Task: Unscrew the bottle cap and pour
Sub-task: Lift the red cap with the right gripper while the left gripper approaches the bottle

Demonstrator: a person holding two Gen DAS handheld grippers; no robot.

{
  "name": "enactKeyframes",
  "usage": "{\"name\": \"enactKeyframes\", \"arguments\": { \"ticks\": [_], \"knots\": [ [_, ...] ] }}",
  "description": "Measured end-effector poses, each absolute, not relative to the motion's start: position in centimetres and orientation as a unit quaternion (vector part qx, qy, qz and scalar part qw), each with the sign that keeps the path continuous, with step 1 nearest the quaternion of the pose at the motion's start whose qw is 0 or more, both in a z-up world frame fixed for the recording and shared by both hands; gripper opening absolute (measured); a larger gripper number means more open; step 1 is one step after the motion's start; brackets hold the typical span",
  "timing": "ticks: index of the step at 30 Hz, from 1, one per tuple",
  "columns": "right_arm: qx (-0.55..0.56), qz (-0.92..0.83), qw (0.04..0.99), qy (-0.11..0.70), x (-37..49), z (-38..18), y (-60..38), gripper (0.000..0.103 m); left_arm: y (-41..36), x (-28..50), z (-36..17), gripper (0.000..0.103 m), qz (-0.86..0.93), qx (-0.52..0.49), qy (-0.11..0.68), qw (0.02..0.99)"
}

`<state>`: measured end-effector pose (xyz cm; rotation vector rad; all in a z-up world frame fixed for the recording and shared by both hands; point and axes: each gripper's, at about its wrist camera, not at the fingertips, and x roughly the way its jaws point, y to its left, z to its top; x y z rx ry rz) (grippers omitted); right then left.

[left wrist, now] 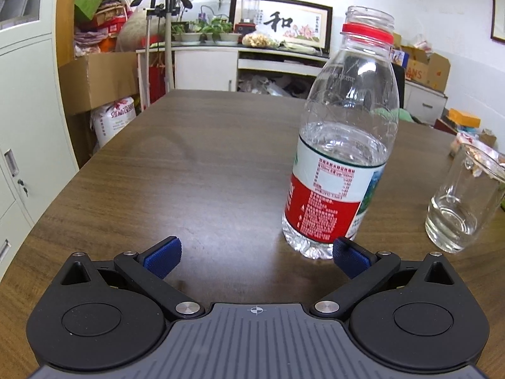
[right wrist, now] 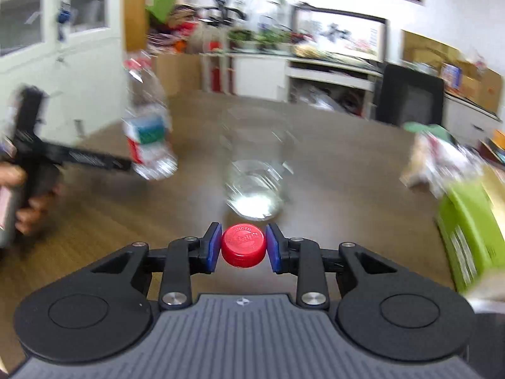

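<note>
Gripping the red cap (right wrist: 242, 245), the right claw (right wrist: 242, 246) sees a blurred glass (right wrist: 254, 170) and bottle (right wrist: 146, 126). Spread wide, the left claw (left wrist: 257, 255) faces the uncapped bottle on the bench (left wrist: 189, 170), its right pad hiding the bottle's base.

Red cap (right wrist: 242, 245), blue tongs pads (right wrist: 215, 246), seemingly green box (right wrist: 473, 233)

The left gripper (left wrist: 257, 257) points downward with its jaws spread wide, and nothing sits between its blue pads (left wrist: 162, 257). The right gripper (right wrist: 243, 249) also tilts downward, its jaws closed tight on a red cap (right wrist: 243, 245) held between its blue pads (right wrist: 214, 248). In the right wrist view, a hand (right wrist: 22, 202) grips the handle of the left gripper.
</note>
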<state>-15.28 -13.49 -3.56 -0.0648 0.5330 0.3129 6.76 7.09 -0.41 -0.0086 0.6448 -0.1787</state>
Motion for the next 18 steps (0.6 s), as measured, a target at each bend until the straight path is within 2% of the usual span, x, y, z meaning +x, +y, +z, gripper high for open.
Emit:
{"name": "enactKeyframes", "arguments": {
  "ticks": [10, 18],
  "knots": [
    [-0.028, 0.25, 0.942, 0.223, -8.5, 6.1, -7.2, 0.031, 4.3, 7.1, -0.6, 0.103, -0.134, 0.051, 0.257, 0.956],
    [-0.017, 0.271, 0.926, 0.261, -3.4, 9.7, -3.5, 0.031, 3.9, 8.4, -0.9, 0.103, -0.153, 0.031, 0.256, 0.954]
  ]
}}
